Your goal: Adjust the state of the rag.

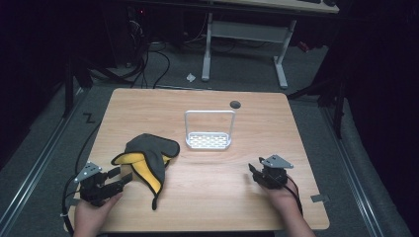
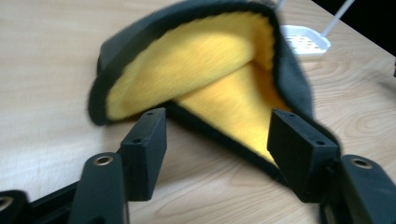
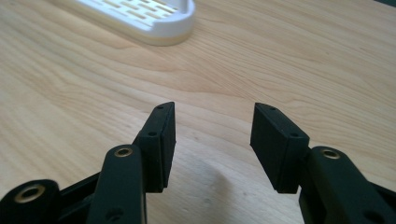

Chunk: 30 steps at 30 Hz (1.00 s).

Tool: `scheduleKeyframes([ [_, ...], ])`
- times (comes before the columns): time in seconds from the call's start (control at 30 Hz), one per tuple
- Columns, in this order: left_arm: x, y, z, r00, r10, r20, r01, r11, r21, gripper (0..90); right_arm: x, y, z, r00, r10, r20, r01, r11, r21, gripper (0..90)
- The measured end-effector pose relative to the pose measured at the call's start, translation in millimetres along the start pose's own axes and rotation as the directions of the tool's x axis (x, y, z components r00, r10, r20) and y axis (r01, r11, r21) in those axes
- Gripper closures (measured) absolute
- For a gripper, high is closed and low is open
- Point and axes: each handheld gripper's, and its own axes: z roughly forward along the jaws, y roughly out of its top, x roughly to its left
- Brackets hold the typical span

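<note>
— yellow inside, dark grey outside: what is that soft thing on the wooden table [image 1: 212,187]?

— it looks like a hat [image 1: 148,160] with ear flaps. it lies on the left part of the table, crumpled, with its yellow lining showing.

— where is the left gripper [image 1: 118,180]?

— near the front left corner, held in the person's left hand [image 1: 91,217]. its jaws are wide apart and hold nothing. in the left gripper view the gripper [image 2: 217,135] points right at the hat [image 2: 210,79], and one flap lies between the two jaws. i cannot tell if the jaws touch the cloth.

— and the right gripper [image 1: 254,170]?

— it is on the right side of the table, in the right hand [image 1: 281,197], well apart from the hat. in the right gripper view the gripper [image 3: 212,133] has its jaws spread too, with only bare wood between them.

— what is the white thing?

— a small white rack [image 1: 208,140] with a tall wire handle and slots in its base. it stands near the middle of the table, just beside the hat and farther back. there is also a small dark round hole [image 1: 235,104] in the table behind it.
</note>
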Motion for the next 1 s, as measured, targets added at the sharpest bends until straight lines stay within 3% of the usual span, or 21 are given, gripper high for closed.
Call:
scheduleKeyframes([
  [0.33, -2.9, 1.1, 14.4, 0.9976, 0.066, -0.018, -0.065, 0.9973, 0.033, 37.9, 0.3, 0.4, 0.8, 0.9991, 0.029, 0.030, -0.028, 1.000, -0.012, 54.9],
  [0.57, -6.9, 3.8, 8.9, 0.9954, 0.095, -0.013, -0.094, 0.9954, 0.014, 39.7, 2.1, -0.7, 1.0, 0.9995, 0.016, 0.026, -0.016, 1.000, -0.011, 51.0],
  [0.73, -19.3, 14.2, -3.1, 0.9891, 0.147, 0.003, -0.147, 0.9886, -0.033, 41.1, 2.9, -0.2, 0.2, 0.9996, 0.013, 0.024, -0.012, 1.000, -0.020, 49.8],
  [1.0, -35.7, 34.8, -7.9, 0.9828, 0.184, 0.017, -0.182, 0.9808, -0.070, 40.0, 2.9, -0.3, 0.7, 0.9997, 0.009, 0.022, -0.009, 1.000, -0.018, 49.3],
])
